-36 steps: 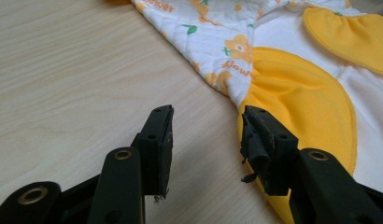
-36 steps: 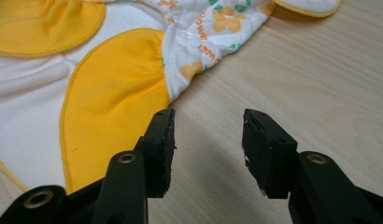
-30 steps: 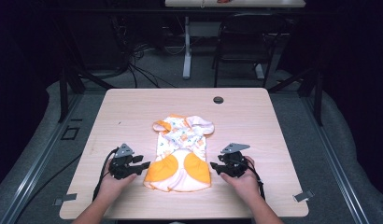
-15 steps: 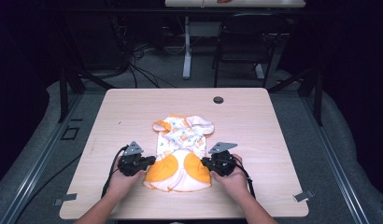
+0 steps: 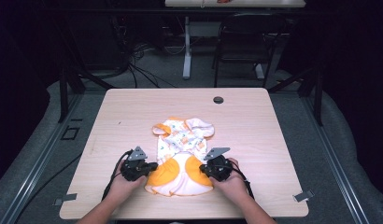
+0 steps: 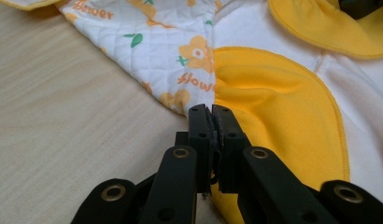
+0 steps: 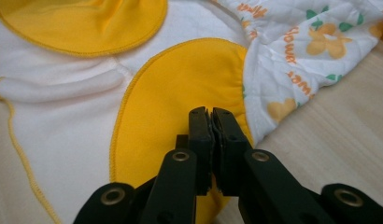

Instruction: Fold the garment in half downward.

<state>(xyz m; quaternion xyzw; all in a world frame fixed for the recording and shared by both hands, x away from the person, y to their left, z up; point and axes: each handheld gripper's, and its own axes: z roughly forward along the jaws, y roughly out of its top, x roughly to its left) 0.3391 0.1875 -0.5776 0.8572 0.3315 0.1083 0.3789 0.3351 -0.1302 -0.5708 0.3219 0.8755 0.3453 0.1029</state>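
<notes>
Small quilted baby garment, white with orange flower print and two rounded orange-yellow panels [image 5: 181, 161], lies flat near the middle of the pale wood worktop [image 5: 273, 140], its orange end toward the near edge; light, soft, floppy cloth, likely to sag and fold when lifted; not fragile, not slippery; best taken by pinching its side edges at the orange panels, one on each side, so it stays spread. Left claw [image 6: 210, 112] has just been closing; its jaws now stand pinched together on the garment's left edge, where the flower print meets the orange panel. Right claw [image 7: 210, 113] has just been closing too; jaws pinched on the edge of the right orange panel, beside the printed fabric. In the high view the left claw [image 5: 150, 167] and right claw [image 5: 206, 169] sit low on the worktop, pointing inward at each other; the person's forearms come in from the near edge, hands wrapped over the claw bodies.
</notes>
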